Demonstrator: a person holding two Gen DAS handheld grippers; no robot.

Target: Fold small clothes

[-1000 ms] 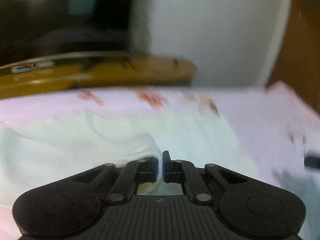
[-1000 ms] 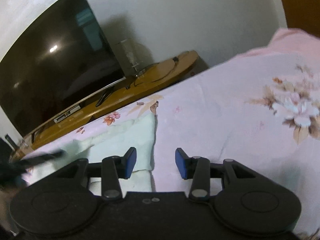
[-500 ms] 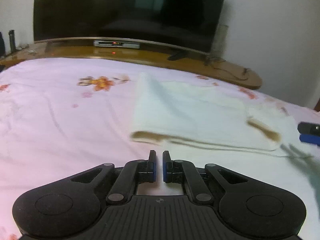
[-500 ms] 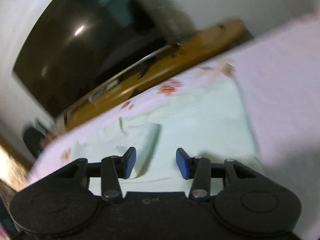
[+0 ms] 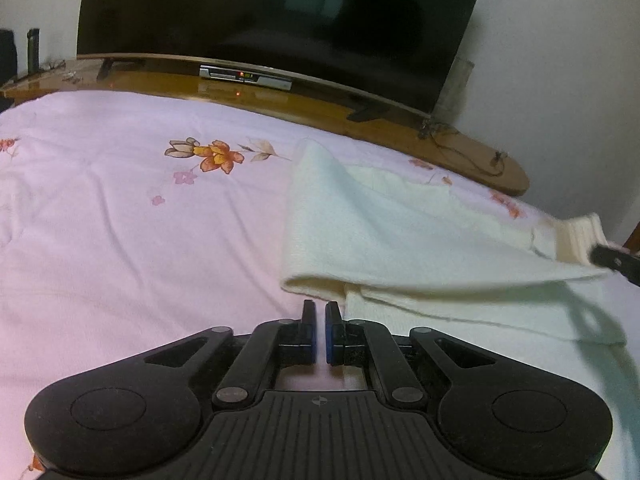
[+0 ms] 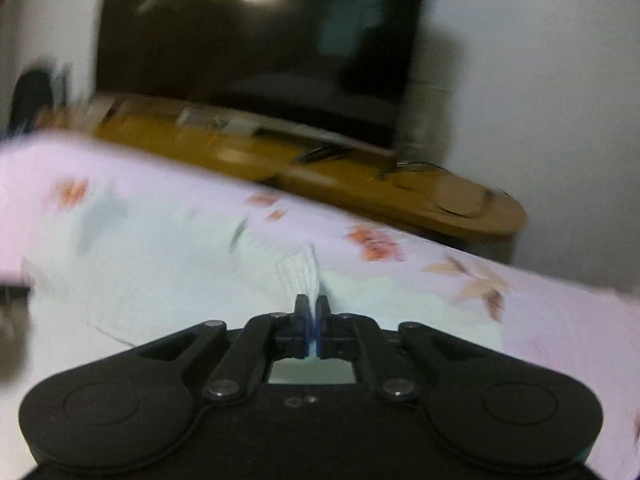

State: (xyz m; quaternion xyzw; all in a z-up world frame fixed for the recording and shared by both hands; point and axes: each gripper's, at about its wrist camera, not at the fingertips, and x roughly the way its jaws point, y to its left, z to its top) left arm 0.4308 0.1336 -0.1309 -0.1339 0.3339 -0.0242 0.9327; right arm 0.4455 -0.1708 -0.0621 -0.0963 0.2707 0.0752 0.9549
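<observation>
Cream garment [image 5: 384,232] showing soft, nubby knitted cloth, bedsheet [image 5: 120,232] lying as smooth matt floral cotton, shelf [image 5: 280,98] gleaming as glossy varnished wood, left tongs [image 5: 320,322] looking matt black plastic, television [image 5: 280,16] shining glassy.

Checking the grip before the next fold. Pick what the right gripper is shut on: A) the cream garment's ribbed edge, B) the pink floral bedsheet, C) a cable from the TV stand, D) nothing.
A: in the right wrist view the right gripper is shut, pinching the ribbed edge of the cream garment.

Right tongs [image 6: 312,307] now (firmly) on garment [image 6: 168,272]
</observation>
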